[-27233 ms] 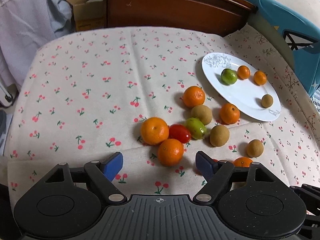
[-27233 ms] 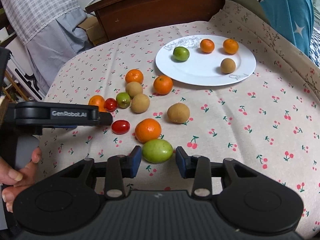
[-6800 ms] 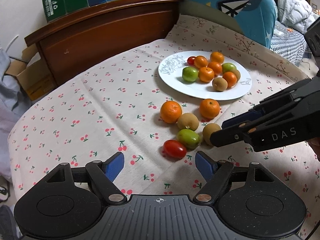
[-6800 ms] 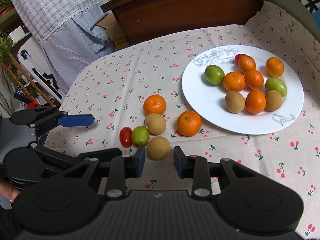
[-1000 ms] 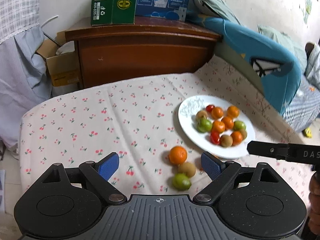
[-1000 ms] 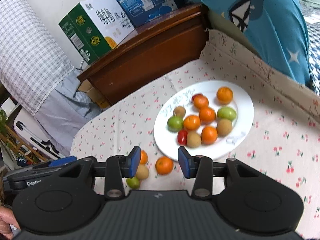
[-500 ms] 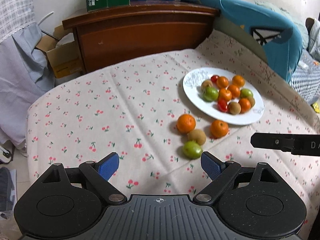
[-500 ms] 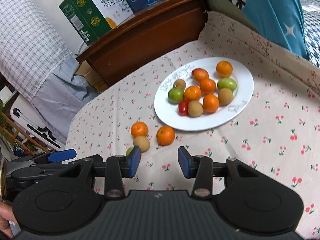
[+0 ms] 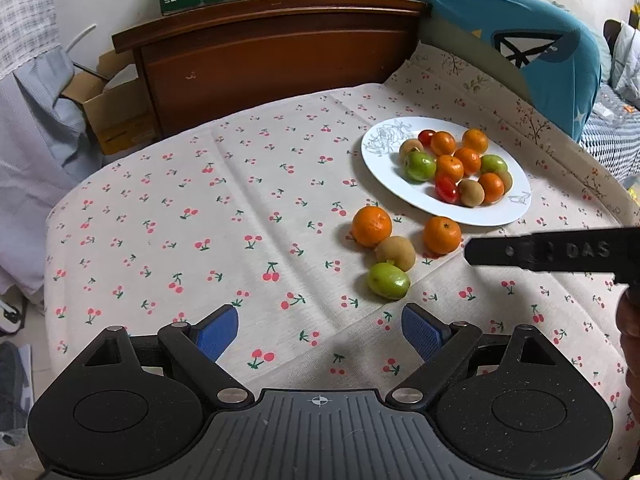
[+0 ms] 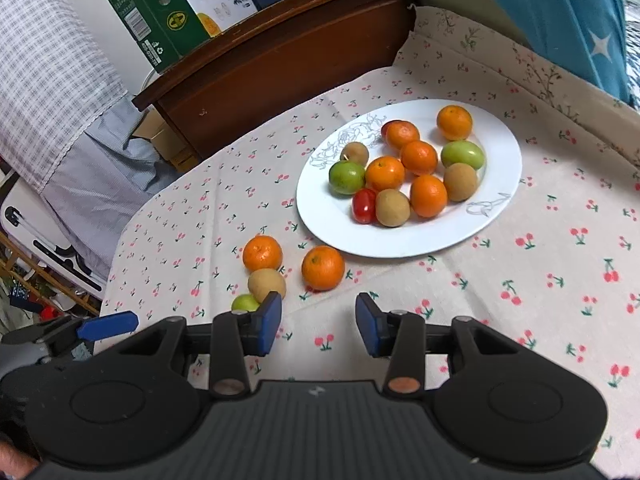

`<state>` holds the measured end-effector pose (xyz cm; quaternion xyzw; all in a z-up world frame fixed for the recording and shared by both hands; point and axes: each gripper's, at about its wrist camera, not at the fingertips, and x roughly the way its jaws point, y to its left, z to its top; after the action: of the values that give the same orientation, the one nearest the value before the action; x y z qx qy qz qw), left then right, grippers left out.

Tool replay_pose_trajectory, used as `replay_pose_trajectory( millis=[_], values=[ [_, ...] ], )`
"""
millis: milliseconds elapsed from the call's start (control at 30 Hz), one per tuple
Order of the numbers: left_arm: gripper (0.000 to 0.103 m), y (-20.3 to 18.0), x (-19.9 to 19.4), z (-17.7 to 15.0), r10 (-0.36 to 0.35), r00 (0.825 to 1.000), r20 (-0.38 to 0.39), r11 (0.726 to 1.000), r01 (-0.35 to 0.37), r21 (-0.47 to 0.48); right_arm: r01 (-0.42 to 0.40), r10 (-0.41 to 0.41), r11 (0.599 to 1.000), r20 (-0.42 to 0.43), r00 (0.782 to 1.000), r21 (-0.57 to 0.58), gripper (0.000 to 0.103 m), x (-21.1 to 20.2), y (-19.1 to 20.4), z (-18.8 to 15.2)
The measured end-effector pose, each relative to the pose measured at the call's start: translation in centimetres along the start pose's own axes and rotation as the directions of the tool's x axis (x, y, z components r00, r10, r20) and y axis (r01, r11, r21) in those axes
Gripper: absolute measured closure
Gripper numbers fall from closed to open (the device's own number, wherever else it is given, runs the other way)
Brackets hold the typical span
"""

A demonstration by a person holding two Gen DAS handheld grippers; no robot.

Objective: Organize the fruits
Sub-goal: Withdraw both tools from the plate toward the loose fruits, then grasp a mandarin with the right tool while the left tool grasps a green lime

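Fingers [image 9: 218, 331] apart; green fruit [image 9: 388, 281] lies crosswise.

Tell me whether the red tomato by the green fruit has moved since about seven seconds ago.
Yes. The red tomato left the cloth and now lies on the white plate, beside a brown fruit.

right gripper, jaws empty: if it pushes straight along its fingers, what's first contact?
Likely the orange lying on the cherry-print cloth just short of the plate: it sits nearly centred ahead of the right gripper. Depth is unclear; it could hit cloth first.
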<state>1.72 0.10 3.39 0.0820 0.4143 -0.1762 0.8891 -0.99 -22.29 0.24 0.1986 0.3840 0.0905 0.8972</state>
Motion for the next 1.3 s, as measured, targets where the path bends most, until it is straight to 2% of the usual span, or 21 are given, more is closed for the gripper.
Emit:
replay_pose_trajectory(
  millis=[333, 533, 833, 1000, 1067, 1200, 1300],
  values=[
    [0.013, -0.4, 0.9, -0.1, -0.024, 1.000, 0.003, 1.000, 0.024, 0.014, 0.024, -0.024, 1.000, 0.000, 1.000, -0.007, 0.063, 2.6, 0.4, 0.7],
    [0.014, -0.7, 1.4, -0.1, -0.047, 0.999, 0.014, 0.999, 0.047, 0.010, 0.059, -0.058, 0.997, 0.010, 0.998, -0.051, 0.074, 3.6, 1.0, 0.6],
    [0.015, -1.7, 2.2, 0.2, -0.093, 0.994, 0.059, 0.995, 0.091, 0.035, 0.023, -0.023, 1.000, -0.022, 0.999, -0.010, 0.075, 2.1, 0.4, 0.4],
    [0.023, -2.4, 2.8, 0.5, -0.121, 0.990, 0.076, 0.992, 0.118, 0.052, 0.020, -0.020, 1.000, -0.035, 0.999, 0.006, 0.075, 0.9, -0.5, 0.1],
    [0.032, -2.6, 3.1, 0.5, -0.127, 0.989, 0.074, 0.991, 0.123, 0.060, 0.019, -0.019, 1.000, -0.038, 0.999, 0.019, 0.075, 0.7, -1.0, 0.0],
    [0.035, -2.8, 3.8, 0.6, -0.131, 0.989, 0.070, 0.989, 0.126, 0.074, 0.031, -0.030, 0.999, -0.041, 0.999, 0.031, 0.075, 0.6, -1.6, -0.1],
    [0.044, -2.7, 4.3, 0.6, -0.141, 0.988, 0.062, 0.988, 0.136, 0.069, 0.035, -0.033, 0.998, -0.047, 0.998, 0.044, 0.075, 0.7, -1.9, -0.1]
  ],
)
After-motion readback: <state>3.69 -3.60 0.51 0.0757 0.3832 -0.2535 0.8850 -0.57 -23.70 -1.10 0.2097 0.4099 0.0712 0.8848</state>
